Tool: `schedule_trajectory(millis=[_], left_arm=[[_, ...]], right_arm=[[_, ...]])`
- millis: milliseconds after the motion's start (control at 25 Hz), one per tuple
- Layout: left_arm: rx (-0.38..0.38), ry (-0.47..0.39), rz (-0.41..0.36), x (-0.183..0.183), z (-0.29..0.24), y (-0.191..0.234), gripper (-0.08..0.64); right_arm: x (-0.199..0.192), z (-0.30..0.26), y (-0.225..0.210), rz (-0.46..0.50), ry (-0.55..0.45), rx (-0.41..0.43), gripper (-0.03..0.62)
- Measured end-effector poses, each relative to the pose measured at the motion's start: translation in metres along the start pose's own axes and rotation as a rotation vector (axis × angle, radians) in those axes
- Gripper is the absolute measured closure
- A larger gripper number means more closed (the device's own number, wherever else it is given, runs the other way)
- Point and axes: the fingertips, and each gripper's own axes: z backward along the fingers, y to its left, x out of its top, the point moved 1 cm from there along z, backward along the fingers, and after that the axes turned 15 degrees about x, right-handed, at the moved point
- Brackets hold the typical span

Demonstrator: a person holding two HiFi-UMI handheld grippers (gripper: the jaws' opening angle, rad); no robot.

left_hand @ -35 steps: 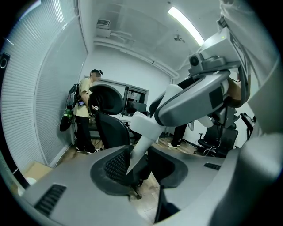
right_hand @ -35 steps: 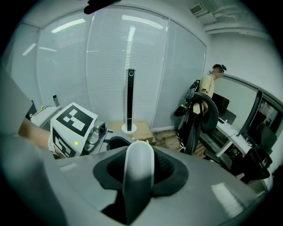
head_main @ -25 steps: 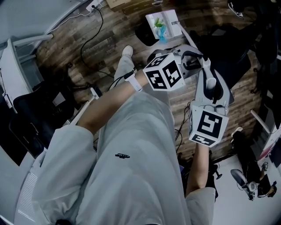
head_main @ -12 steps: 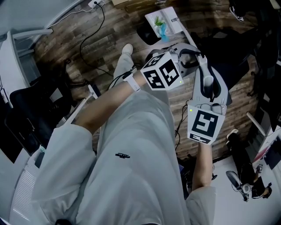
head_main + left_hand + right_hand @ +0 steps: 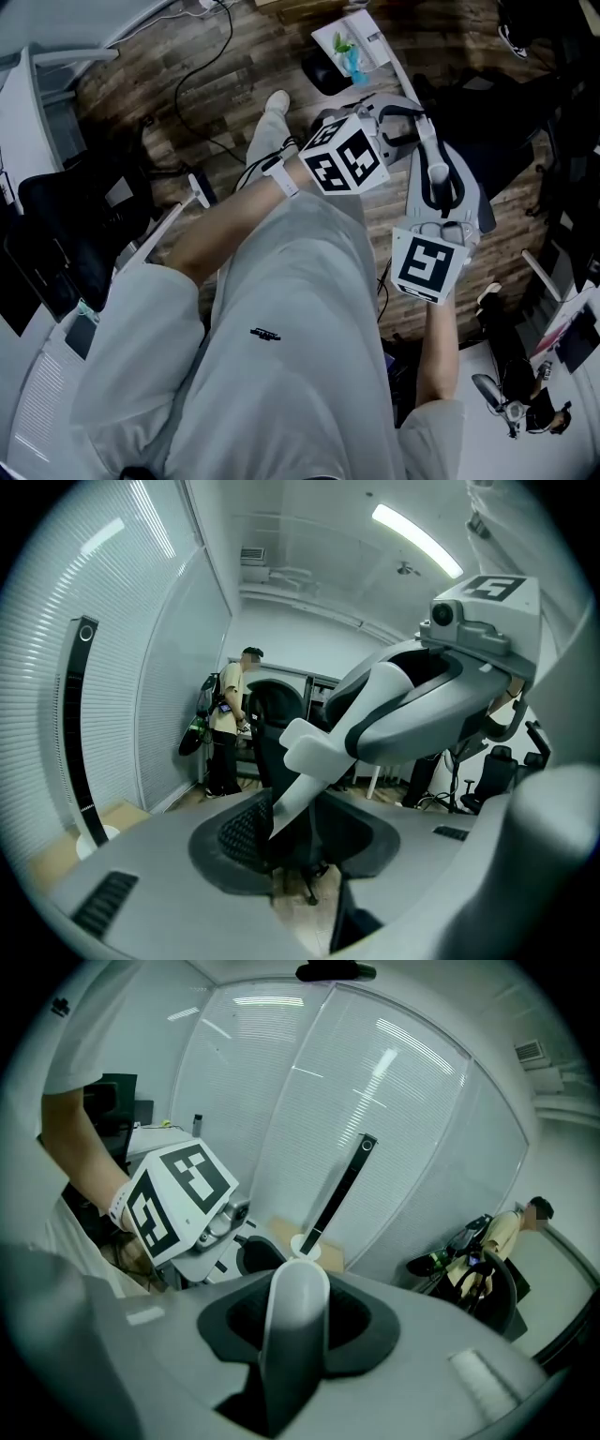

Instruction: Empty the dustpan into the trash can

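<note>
Wood-plank floor (image 5: 253,56) fills upper left; right gripper (image 5: 298,1335) clamped on pale grey rounded plastic bar (image 5: 298,1288), likely the dustpan handle, frame centre; left gripper (image 5: 300,850) jaws just been opening, wide, white wedge tip (image 5: 286,799) loose between; trash can unseen, so carry level until over it.

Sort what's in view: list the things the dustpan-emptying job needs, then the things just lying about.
Job:
white dustpan holding green and blue litter
dark round bin beside it, probably the trash can
pale grey rounded handle between the right gripper's jaws

Lying about:
black cable on the wooden floor
black office chair
</note>
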Motion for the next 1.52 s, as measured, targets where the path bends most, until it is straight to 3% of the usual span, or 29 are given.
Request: schedule_trajectory(millis=[280, 960, 1520], left_arm=[[0.044, 0.018, 0.047, -0.025, 0.006, 0.01, 0.414], [0.07, -0.009, 0.028, -0.03, 0.029, -0.001, 0.414], [0.127, -0.053, 0.001, -0.021, 0.048, -0.008, 0.414]], right_arm=[[-0.005, -0.02, 0.019, 0.134, -0.001, 0.061, 0.477], [-0.006, -0.009, 0.047, 0.189, -0.025, 0.056, 0.477], [0.0, 0.007, 0.064, 0.289, -0.051, 0.035, 0.477]])
